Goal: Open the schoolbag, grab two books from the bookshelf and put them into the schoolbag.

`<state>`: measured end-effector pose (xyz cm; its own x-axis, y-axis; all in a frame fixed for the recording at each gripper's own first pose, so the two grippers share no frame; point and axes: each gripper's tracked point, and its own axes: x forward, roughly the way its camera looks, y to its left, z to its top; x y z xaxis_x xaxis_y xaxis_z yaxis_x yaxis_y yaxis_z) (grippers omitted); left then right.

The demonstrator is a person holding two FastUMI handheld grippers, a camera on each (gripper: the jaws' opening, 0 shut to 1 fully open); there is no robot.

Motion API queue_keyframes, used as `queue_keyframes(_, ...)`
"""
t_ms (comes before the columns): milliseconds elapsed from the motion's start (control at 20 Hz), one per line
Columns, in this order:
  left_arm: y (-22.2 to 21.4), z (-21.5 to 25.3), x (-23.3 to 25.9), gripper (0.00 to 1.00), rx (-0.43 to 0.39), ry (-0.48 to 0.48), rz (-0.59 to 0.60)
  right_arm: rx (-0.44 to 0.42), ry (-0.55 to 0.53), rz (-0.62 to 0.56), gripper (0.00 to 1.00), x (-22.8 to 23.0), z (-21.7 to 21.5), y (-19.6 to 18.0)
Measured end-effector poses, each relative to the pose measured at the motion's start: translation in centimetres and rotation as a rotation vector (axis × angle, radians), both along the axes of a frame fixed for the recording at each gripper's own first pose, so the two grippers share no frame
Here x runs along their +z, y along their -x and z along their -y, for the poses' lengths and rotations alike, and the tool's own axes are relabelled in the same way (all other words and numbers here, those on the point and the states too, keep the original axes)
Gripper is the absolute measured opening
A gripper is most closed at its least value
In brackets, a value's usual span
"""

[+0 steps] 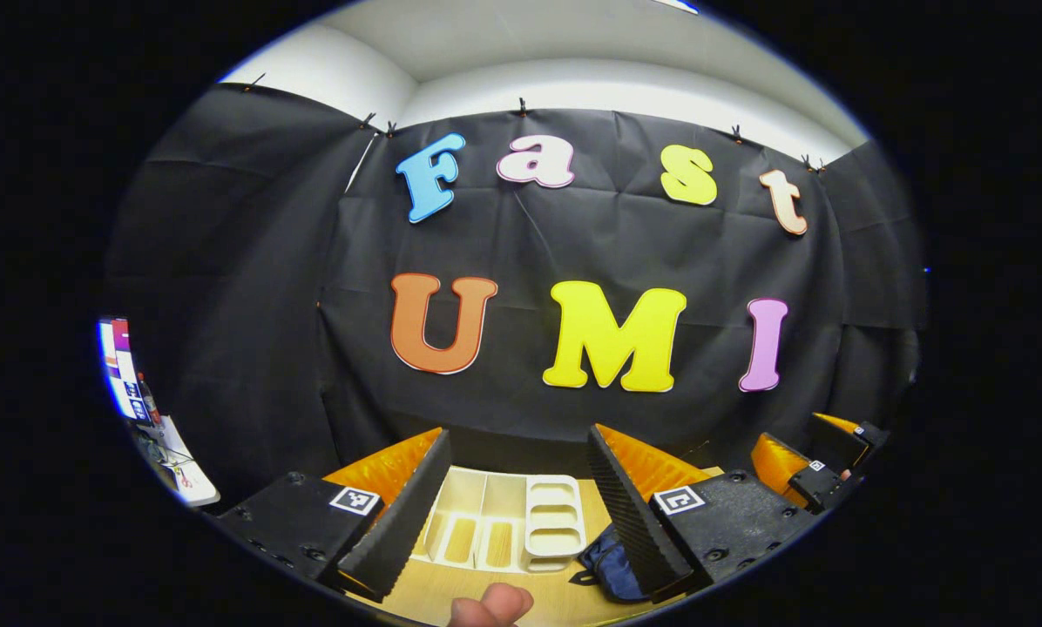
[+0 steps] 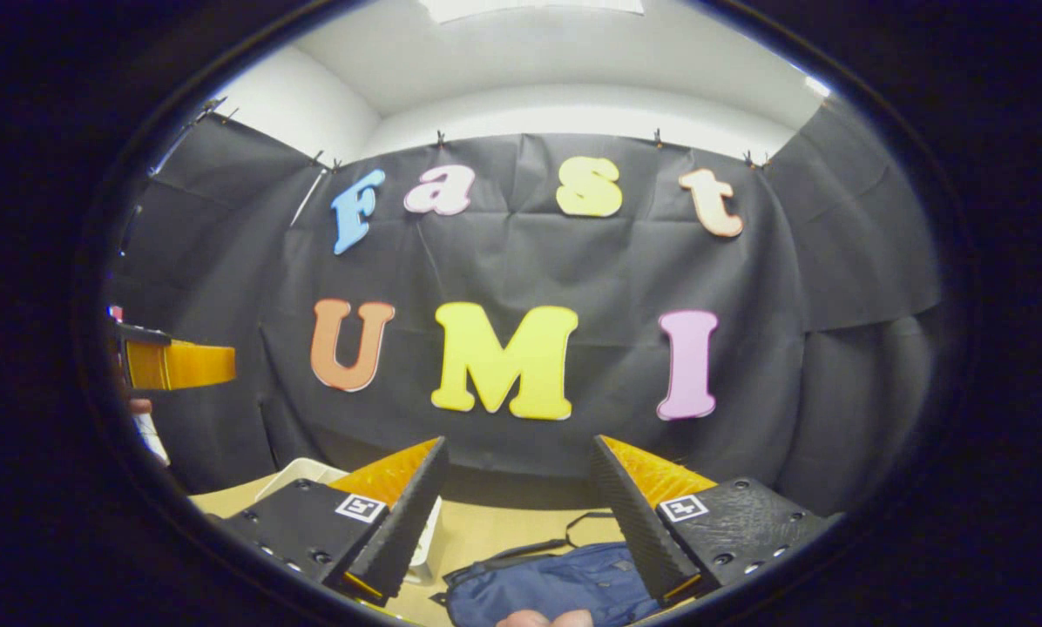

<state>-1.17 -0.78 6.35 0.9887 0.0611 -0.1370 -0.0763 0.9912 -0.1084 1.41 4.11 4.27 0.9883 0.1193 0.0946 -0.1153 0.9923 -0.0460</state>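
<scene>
Hovering above the wooden table [image 1: 451, 592], both grippers are holding nothing, each with its jaws spread wide and only air between them.

Starting at the left, the left gripper [image 1: 517, 509] is pointing down toward a white bookshelf [image 1: 504, 522], a moulded plastic-looking rack with slotted dividers and rounded cut-outs in one panel. I cannot make out any books in its slots from here, so a reach into it is risking a grab at a divider instead, which would likely be tipping or dragging the light rack across the smooth tabletop.

Moving right, the schoolbag [image 2: 564, 583] is lying flat on the table just beside the rack, dark blue soft fabric with a thin black strap [image 2: 538, 547] trailing off it. The right gripper [image 2: 517, 514] is hanging over it. The bag is looking limp and collapsed, and whether its zip is open I cannot tell; the cloth will probably be bunching under a pinch, and the loose strap could be snagging a finger. A fingertip [image 2: 545, 619] of the holding hand is showing at the bottom edge.
</scene>
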Motion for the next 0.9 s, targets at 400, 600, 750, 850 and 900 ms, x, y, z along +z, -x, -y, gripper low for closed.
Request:
queue_keyframes(400,1.8,-0.5,3.0,0.98,0.047,0.020,0.029,0.051,-0.044,-0.017,0.98,3.1,-1.9,3.2)
queue_keyframes(600,1.9,-1.2,2.9,0.98,0.052,-0.006,0.039,0.090,0.000,0.020,0.98,4.8,-3.6,3.0)
queue_keyframes(750,1.6,-1.4,3.3,0.94,0.054,-0.003,0.055,0.089,-0.029,0.034,0.98,5.7,-3.3,3.2)
queue_keyframes(850,1.8,-1.5,3.3,0.98,0.046,-0.003,0.053,0.086,-0.031,0.036,0.98,5.8,-3.1,3.3)
queue_keyframes(900,1.8,-1.5,3.1,0.98,0.043,-0.002,0.050,0.083,-0.033,0.034,0.96,5.8,-3.3,3.4)
